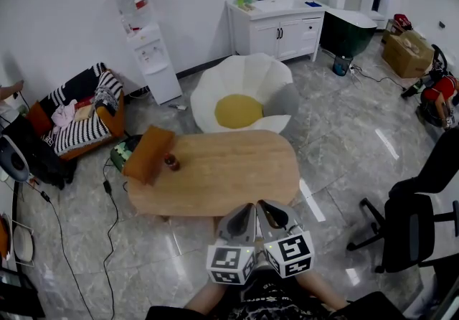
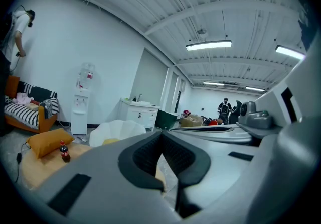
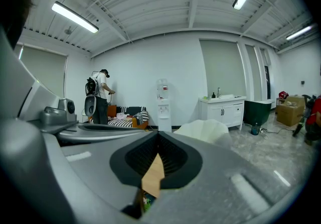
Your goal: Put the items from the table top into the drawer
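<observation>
A big wooden table point(image 1: 222, 175) with round ends stands in the middle of the room. Its top is mostly bare. At its left end lies an orange cushion point(image 1: 148, 153). A small bottle point(image 1: 171, 162) with a red label and dark drink in it stands upright just beside the cushion, on the side toward the middle of the table.

The left gripper point(image 1: 249, 207) and the right gripper point(image 1: 262, 204) are side by side at the near edge of the table, well apart from the cushion and the bottle. The left gripper's two jaws are pressed together with nothing between them. The right gripper's jaws are pressed together too, and they hold nothing.

The floor point(image 1: 337, 139) is shiny grey stone. Behind the table is a white chair shaped like a flower point(image 1: 267, 85) with a yellow seat. A water cooler point(image 1: 152, 53) stands by the white wall. A white cabinet with a sink point(image 1: 276, 24) is at the back. A sofa point(image 1: 75, 121) with striped covers and clothes on it is at the left. A black office chair point(image 1: 412, 222) is at the right. A person point(image 3: 100, 95) stands near the sofa.
</observation>
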